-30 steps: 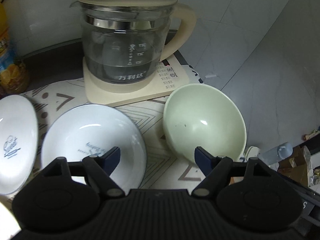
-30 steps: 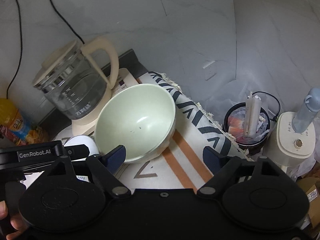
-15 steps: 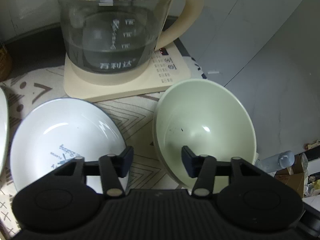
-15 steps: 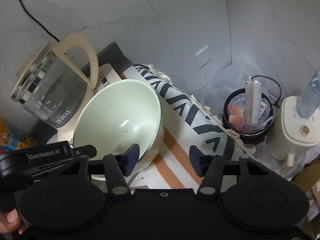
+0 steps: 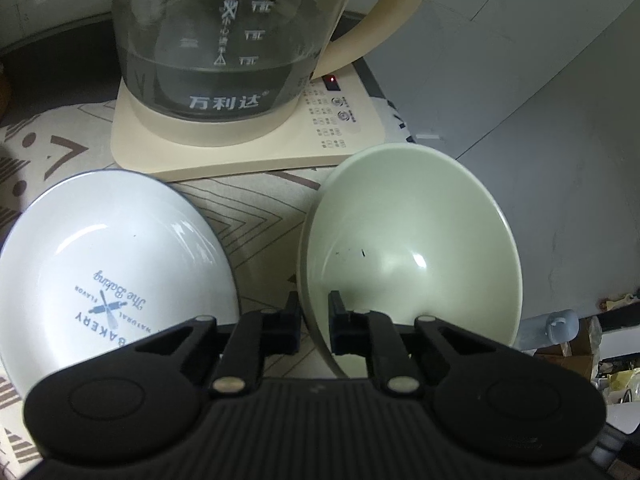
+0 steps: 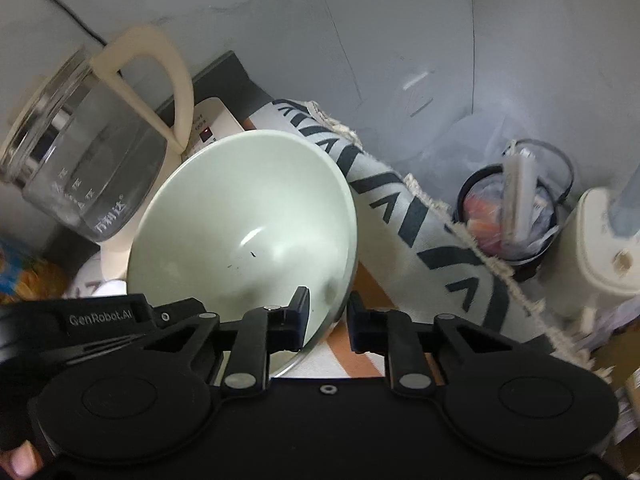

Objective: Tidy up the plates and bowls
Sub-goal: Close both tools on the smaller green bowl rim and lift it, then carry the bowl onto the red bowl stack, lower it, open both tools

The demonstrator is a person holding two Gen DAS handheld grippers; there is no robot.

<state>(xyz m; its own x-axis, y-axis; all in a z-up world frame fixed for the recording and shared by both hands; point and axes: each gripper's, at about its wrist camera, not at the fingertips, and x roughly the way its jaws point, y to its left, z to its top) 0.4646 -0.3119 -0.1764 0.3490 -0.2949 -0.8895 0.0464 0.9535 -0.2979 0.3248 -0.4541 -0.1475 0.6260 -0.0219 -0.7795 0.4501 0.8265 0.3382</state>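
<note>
Green bowl [image 5: 412, 248] gripped at both sides, nothing stacked yet.
Left wrist view: left hand-held gripper [image 5: 314, 322] is clamped on the bowl's near-left rim; white plate [image 5: 112, 276] lies apart, to its left. Right wrist view: right hand-held gripper [image 6: 328, 322] is closing astride the bowl's near rim, pads not yet pressing.

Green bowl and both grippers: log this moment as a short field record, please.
green bowl: pale green bowl, upright on the patterned cloth, right of the white bakery plate
left gripper: left gripper shut on the bowl's near-left rim, one finger inside, one outside
right gripper: right gripper straddles the bowl's near-right rim, jaws closing, a gap remains on the outer side
behind bowl: glass kettle on its cream base
task state: bowl not yet lifted
</note>
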